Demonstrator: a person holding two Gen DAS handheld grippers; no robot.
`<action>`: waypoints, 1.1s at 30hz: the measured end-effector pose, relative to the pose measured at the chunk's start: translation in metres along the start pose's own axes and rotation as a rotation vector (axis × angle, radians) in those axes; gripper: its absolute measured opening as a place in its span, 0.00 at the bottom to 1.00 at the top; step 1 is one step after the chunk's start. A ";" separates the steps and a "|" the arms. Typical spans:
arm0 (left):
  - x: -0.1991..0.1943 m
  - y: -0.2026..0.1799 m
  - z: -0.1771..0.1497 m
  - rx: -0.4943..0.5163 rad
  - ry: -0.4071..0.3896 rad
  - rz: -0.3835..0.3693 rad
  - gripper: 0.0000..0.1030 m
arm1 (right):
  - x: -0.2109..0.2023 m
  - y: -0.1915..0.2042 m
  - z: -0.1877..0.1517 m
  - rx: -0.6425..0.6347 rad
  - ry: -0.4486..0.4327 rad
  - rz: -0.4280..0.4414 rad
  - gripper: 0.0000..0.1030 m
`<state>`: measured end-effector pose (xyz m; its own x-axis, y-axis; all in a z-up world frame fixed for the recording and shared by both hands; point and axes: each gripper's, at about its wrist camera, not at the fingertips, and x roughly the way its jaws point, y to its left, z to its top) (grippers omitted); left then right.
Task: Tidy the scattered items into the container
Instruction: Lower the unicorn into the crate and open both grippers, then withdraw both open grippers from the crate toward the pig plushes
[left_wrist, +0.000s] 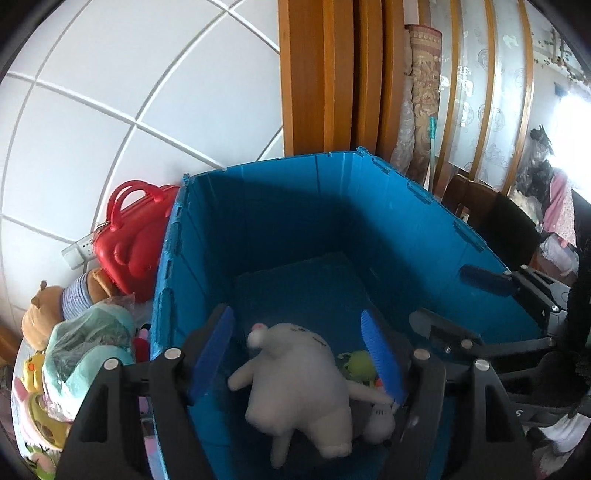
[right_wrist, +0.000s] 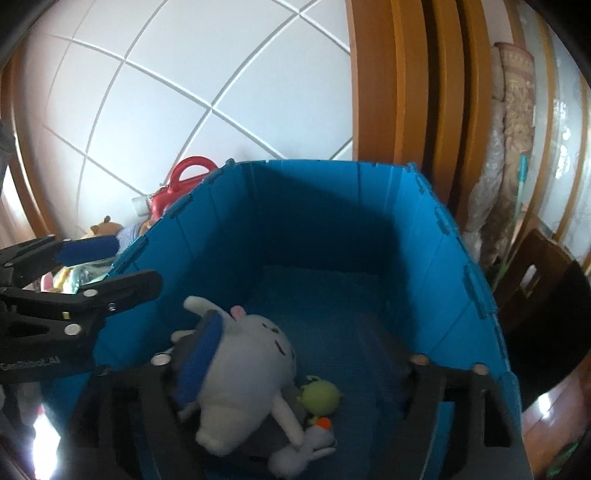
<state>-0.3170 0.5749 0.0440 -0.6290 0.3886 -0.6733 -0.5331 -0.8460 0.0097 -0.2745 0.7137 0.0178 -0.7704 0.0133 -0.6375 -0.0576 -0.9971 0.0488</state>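
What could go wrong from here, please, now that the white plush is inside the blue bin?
The white plush lies between the open left tongs, one limb against a blue pad; lifting out could snag it. The right tongs sit close beside it too. More toys remain piled outside the blue bin, beside the red case.

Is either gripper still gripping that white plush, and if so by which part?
Nothing is held. The white plush lies on the floor of the blue bin; the left gripper and right gripper are both open above it.
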 end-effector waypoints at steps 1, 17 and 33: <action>-0.007 0.001 -0.005 -0.008 -0.005 0.006 0.69 | -0.005 0.002 -0.001 -0.004 -0.005 -0.012 0.87; -0.084 0.040 -0.103 -0.135 -0.063 0.145 0.95 | -0.071 0.061 -0.057 -0.080 -0.096 -0.022 1.00; -0.162 0.120 -0.219 -0.257 -0.055 0.294 0.97 | -0.104 0.178 -0.110 -0.202 -0.172 0.107 1.00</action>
<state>-0.1550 0.3307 -0.0078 -0.7668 0.1296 -0.6286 -0.1711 -0.9852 0.0057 -0.1341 0.5262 0.0081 -0.8624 -0.0980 -0.4966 0.1444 -0.9880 -0.0557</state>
